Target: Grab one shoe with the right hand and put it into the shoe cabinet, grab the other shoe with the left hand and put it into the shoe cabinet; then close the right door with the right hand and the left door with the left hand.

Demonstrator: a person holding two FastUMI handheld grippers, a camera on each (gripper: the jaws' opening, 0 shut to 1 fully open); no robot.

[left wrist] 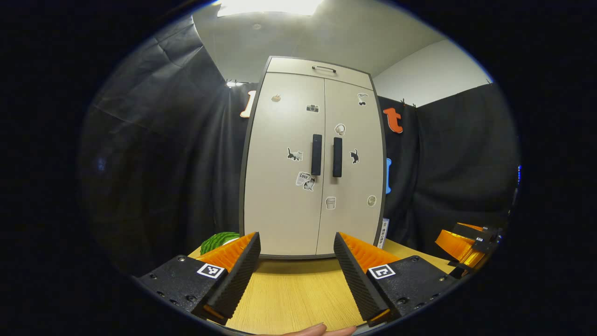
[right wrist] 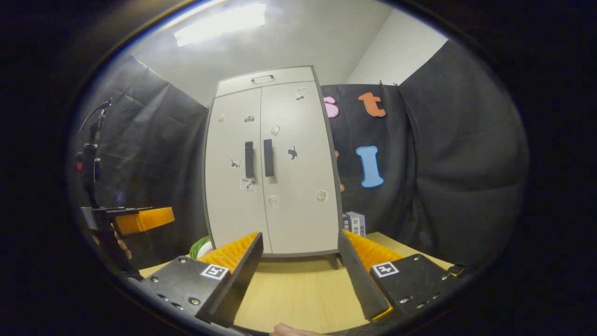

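Wood desk runs ahead to the shoe cabinet, both doors look closed, handles upright dead ahead between the jaws. Left gripper and right gripper both spread wide, empty. Shoes presumably inside. Neither gripper clearly nearer; task looks finished.

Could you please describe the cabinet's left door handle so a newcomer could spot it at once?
Find the pale shoe cabinet standing on the wooden table. Two dark vertical bars flank its centre seam; the left door handle starts and ends slightly higher than the right door handle.
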